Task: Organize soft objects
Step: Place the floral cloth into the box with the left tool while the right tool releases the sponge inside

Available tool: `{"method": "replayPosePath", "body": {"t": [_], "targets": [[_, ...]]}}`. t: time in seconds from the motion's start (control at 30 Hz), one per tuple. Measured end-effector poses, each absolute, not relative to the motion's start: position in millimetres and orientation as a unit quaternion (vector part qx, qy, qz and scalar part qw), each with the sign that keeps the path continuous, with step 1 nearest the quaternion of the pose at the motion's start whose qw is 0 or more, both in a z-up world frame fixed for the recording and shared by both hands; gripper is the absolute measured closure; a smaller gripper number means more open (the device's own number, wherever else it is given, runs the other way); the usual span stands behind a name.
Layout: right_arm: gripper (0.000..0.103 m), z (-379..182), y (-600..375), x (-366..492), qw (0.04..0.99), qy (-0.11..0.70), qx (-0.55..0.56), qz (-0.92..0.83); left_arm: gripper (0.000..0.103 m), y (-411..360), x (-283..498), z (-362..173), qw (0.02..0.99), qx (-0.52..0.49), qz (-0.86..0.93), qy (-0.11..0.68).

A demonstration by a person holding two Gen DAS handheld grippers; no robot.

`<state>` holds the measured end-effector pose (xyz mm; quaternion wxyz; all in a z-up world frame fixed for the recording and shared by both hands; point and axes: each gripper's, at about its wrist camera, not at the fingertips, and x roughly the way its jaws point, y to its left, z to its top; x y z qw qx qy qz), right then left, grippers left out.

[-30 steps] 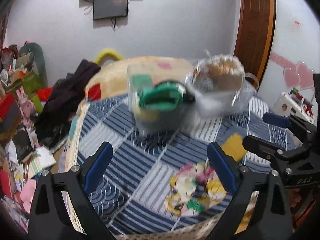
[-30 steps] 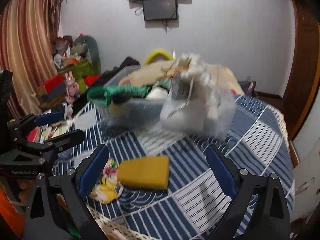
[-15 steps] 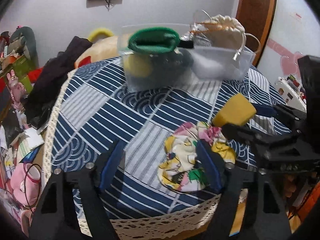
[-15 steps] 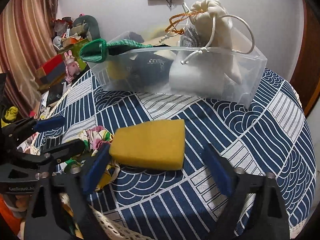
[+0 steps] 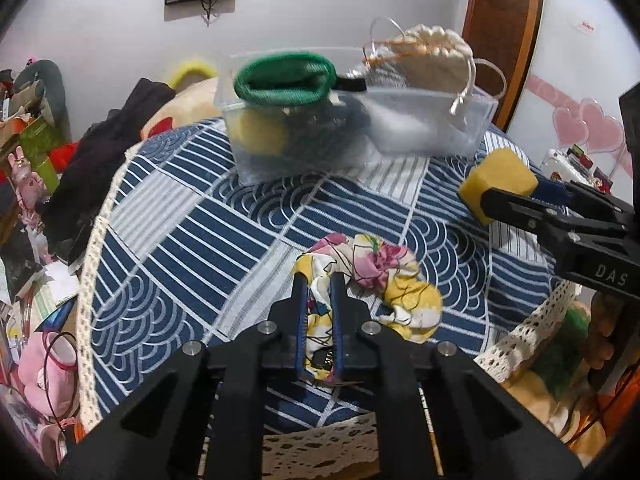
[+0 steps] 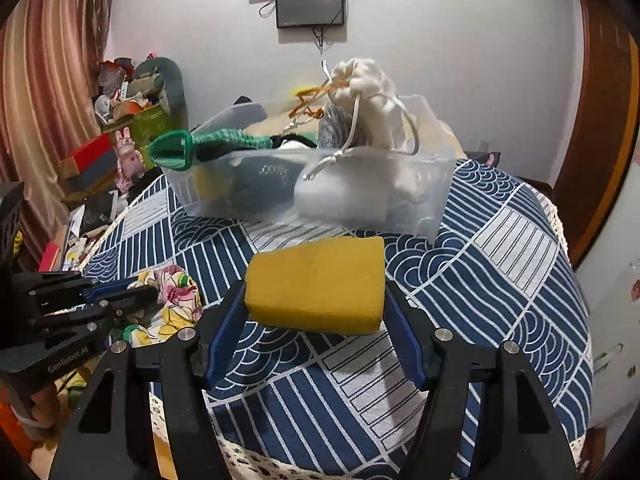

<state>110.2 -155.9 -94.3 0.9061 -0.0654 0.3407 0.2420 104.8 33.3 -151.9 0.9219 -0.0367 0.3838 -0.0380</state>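
Note:
A clear plastic bin (image 5: 472, 120) stands at the far side of the blue patterned tablecloth (image 5: 180, 232), holding a green knit piece (image 5: 284, 80), a cream drawstring bag (image 5: 436, 60) and other soft items. My left gripper (image 5: 319, 280) is shut on a floral cloth (image 5: 384, 276) lying near the table's front edge. My right gripper (image 6: 314, 292) is shut on a yellow sponge (image 6: 316, 284), held above the cloth in front of the bin (image 6: 432, 196). The sponge (image 5: 498, 180) also shows in the left wrist view, and the floral cloth (image 6: 176, 292) in the right wrist view.
The tablecloth has a lace edge (image 5: 88, 264) at the left and front. Piled clothes, toys and boxes (image 5: 36, 152) fill the floor at the left. A wooden door frame (image 5: 504, 40) and a white cabinet with pink hearts (image 5: 584, 124) stand at the right.
Both grippers have shut: the left on the floral cloth, the right on the yellow sponge, which now sits lifted between the right fingers.

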Motion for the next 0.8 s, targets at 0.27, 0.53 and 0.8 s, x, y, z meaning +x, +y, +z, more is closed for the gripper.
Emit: {"method": "replayPosePath", "body": {"t": [0.27, 0.53, 0.8], "targets": [[0.040, -74, -150, 112, 0.912, 0.321, -0.060, 0.248, 0.094, 50, 98, -112, 0.939, -0.063, -0.036, 0.336], [0.040, -56, -143, 121, 0.918, 0.296, -0.060, 0.256, 0.094, 60, 103, -72, 0.956, -0.077, -0.033, 0.283], [0.040, -41, -131, 141, 0.925, 0.273, -0.050, 0.258, 0.094, 67, 132, -39, 0.968, -0.074, -0.026, 0.239]]}}
